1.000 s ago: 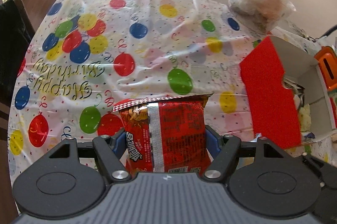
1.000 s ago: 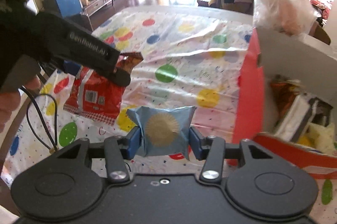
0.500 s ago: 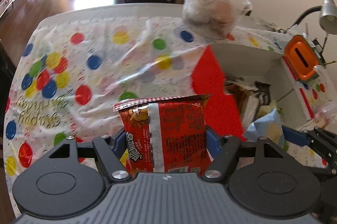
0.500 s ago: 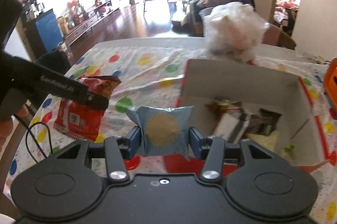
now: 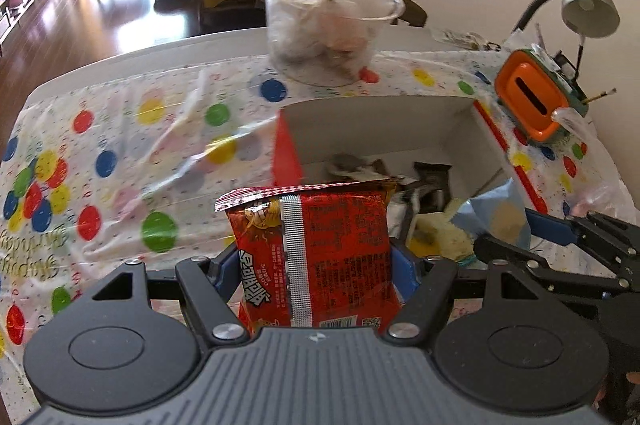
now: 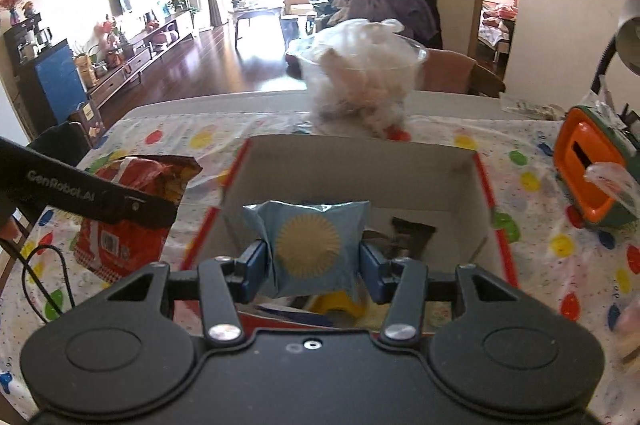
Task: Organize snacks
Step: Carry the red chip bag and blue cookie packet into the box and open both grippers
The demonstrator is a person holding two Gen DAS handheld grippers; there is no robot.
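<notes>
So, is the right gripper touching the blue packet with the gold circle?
Touching. In the right wrist view, the right gripper has both blue pads pressed against the sides of the blue packet, holding it above the open box.

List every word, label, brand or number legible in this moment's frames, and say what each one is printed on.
"GenRobot.AI": white lettering on the black left tool's side, right wrist view.
"Happy Birthday": gold script on the balloon tablecloth, upside down and partly cut off at the frame edge.
Red snack packet: white Korean brand lettering, fine print, barcode; too small or distorted to read.
Blue packet: gold sunburst only, no text visible.
</notes>
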